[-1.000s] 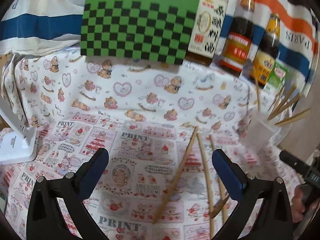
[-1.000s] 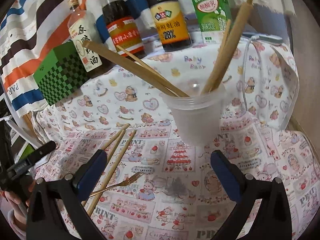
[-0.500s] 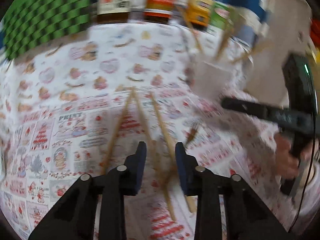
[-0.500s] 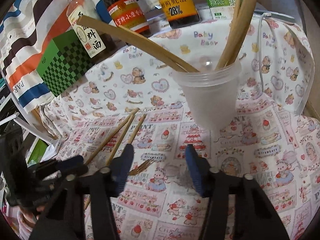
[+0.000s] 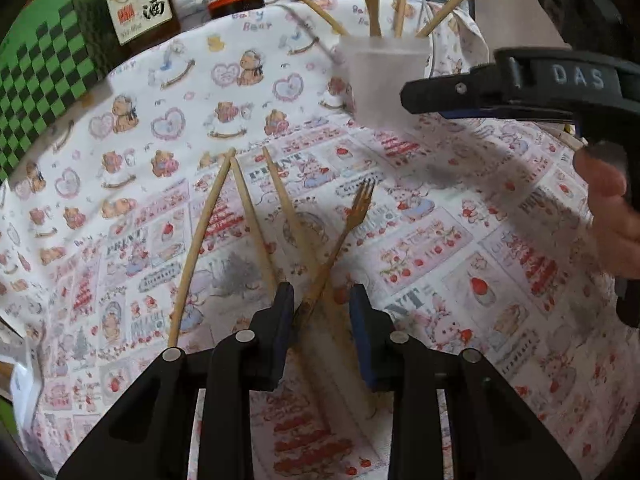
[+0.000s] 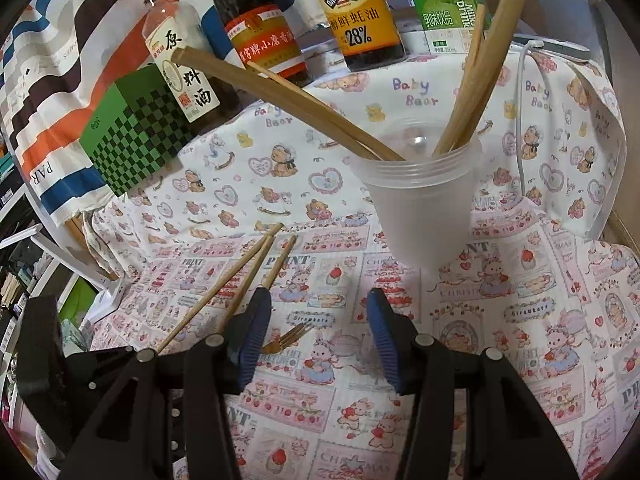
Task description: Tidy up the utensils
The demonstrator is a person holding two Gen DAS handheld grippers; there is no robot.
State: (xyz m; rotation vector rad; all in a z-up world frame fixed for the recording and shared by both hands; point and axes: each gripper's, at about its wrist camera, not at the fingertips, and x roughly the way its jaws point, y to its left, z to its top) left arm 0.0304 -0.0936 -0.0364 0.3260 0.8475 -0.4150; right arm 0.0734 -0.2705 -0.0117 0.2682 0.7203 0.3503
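Straddling the wooden fork (image 5: pixel 344 236) and a crossing chopstick (image 5: pixel 296 232), the left gripper (image 5: pixel 322 312) is narrowing unclamped, risking a double pickup; right gripper (image 6: pixel 316 332) is hanging apart, empty.

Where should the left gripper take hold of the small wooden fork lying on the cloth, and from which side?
Grip the fork on its slim handle, near the butt end, coming from above. It lies flat, crossing a chopstick, tines toward the cup; the left gripper already straddles the handle.
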